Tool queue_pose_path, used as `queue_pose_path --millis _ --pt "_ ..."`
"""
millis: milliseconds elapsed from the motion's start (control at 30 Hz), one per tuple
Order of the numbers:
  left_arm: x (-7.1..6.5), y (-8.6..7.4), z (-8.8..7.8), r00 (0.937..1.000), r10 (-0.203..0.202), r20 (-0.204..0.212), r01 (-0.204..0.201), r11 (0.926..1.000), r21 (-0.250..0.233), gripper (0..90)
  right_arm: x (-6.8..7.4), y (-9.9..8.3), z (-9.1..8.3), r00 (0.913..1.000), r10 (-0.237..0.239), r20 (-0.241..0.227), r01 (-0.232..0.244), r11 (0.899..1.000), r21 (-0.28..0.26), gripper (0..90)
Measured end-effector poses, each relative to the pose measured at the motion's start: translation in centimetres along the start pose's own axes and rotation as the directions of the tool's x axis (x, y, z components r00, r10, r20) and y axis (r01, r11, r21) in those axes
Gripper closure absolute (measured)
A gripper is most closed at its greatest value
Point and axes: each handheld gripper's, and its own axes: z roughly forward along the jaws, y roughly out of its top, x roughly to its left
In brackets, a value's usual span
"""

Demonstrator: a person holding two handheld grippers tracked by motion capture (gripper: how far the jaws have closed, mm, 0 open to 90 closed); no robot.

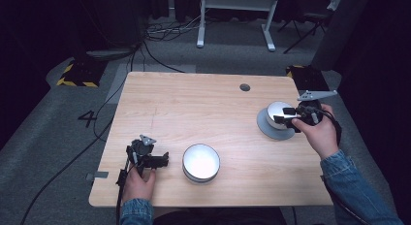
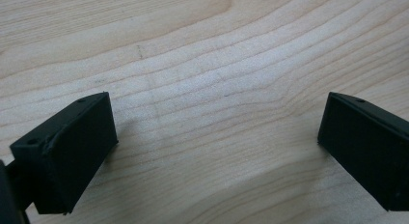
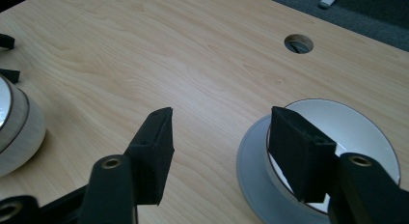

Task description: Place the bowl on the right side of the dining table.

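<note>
small white glazed bowl sits on grey round saucer, far right of light wood table. right gripper wide open, straddling near rim, holding nothing. left gripper wide open, empty, near left. bowl likely rigid, slippery, breakable; pinch rim wall.

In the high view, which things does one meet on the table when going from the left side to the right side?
Left gripper → white bowl → round hole in the tabletop → bowl on a grey plate → right gripper, open at that bowl.

My high view looks down over the whole counter; both tongs cameras sit close above its wood, sharing it.
</note>
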Motion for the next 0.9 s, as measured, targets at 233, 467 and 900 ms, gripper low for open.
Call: queue_pose_path --millis 233,467,900 --pt "0.0 0.0 0.0 1.0 0.0 0.001 0.0 1.0 0.0 0.2 0.9 -1.4 -0.4 0.9984 0.001 -0.056 0.001 0.999 0.035 41.8" --pt "0.0 0.0 0.0 1.0 0.0 0.0 0.0 1.0 0.0 0.2 1.8 -3.4 -0.9 0.9965 0.012 -0.083 -0.01 1.0 0.029 40.5" --pt "0.0 0.0 0.0 1.0 0.0 0.001 0.0 1.0 0.0 0.2 2.4 -6.7 -0.1 0.9952 0.008 -0.097 -0.004 0.999 0.043 38.4"
